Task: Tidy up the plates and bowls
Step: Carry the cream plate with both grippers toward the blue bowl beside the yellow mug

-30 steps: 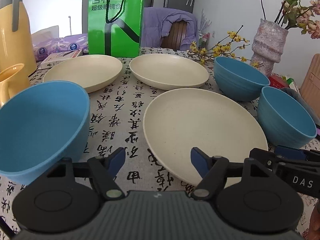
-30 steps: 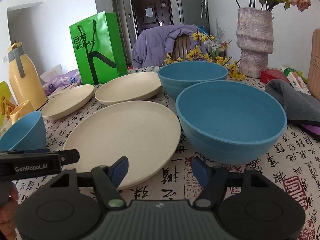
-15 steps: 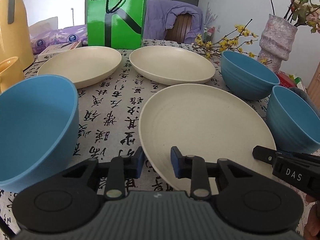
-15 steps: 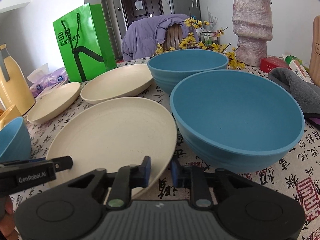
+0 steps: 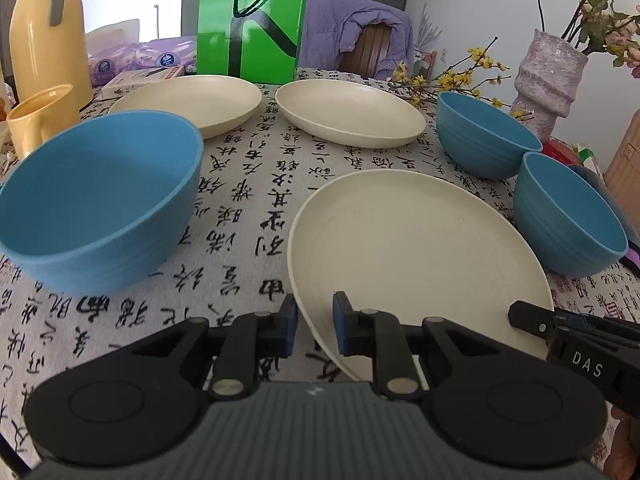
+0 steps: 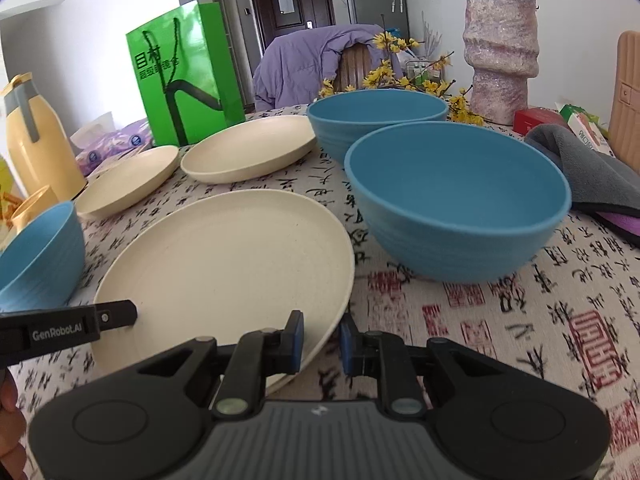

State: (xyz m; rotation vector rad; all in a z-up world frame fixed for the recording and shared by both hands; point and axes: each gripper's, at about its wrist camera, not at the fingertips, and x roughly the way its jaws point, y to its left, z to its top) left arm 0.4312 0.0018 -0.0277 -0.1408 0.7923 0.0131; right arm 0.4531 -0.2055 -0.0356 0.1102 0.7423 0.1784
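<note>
Plates and bowls sit on the bench (image 5: pixel 248 184), which has a cloth with black writing on it. The near plate (image 5: pixel 416 248) is cream and lies at the front. The left tool (image 5: pixel 314 326) has its two blue pads nearly together with the near left rim of this plate between them. The right tool (image 6: pixel 322 344) pinches the same plate (image 6: pixel 224 264) at its near right rim, with its pads just as close. Each tool shows at the edge of the other's view.

Two more cream plates lie farther back, side by side: the left plate (image 5: pixel 196 100) and the middle plate (image 5: pixel 348 114). A blue bowl (image 5: pixel 96 196) stands to the left of the near plate. Two blue bowls stand to its right: the back bowl (image 6: pixel 376 114) and the front bowl (image 6: pixel 456 196), close together. A green bag (image 5: pixel 252 20) stands behind the plates. A yellow jug (image 5: pixel 44 36) is at the far left and a vase (image 6: pixel 500 52) at the far right.
</note>
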